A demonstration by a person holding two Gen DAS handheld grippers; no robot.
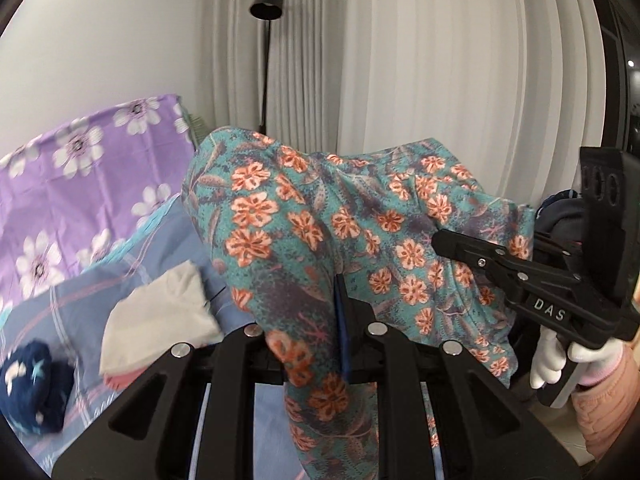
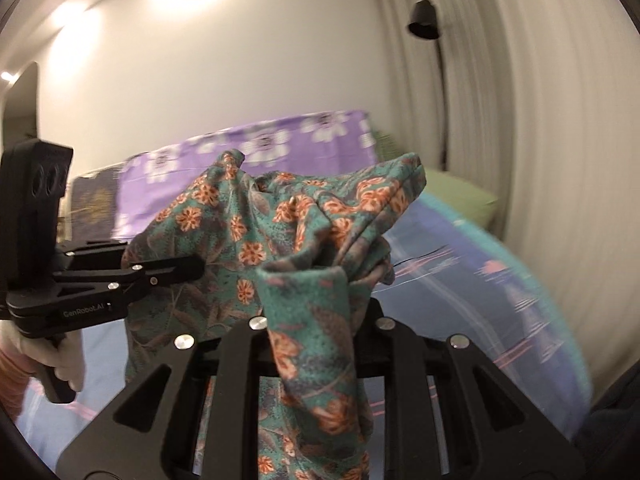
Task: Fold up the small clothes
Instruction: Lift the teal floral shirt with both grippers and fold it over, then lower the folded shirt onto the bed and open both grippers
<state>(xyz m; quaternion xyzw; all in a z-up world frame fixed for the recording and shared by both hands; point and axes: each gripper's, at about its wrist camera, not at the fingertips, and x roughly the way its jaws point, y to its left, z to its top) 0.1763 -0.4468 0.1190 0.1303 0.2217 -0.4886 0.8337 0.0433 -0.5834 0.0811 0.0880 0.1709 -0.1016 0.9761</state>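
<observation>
left wrist view: left claw (image 1: 340, 312) pinched on teal floral garment (image 1: 304, 216), cloth draped over the fingers and hanging below
right wrist view: right claw (image 2: 316, 320) clamped on another part of the same garment (image 2: 248, 216), fabric bunched on top
garment place: lifted above the bed (image 1: 80, 300), stretched between both claws
right claw seen from left: far right, in a white-gloved hand (image 1: 560, 356), tip against the cloth
bed items: folded white cloth (image 1: 160, 312), navy bundle (image 1: 32, 384), both lying left of the garment
backdrop: purple floral sheet (image 1: 80, 160), black lamp (image 1: 268, 0), curtain (image 1: 440, 60)
</observation>
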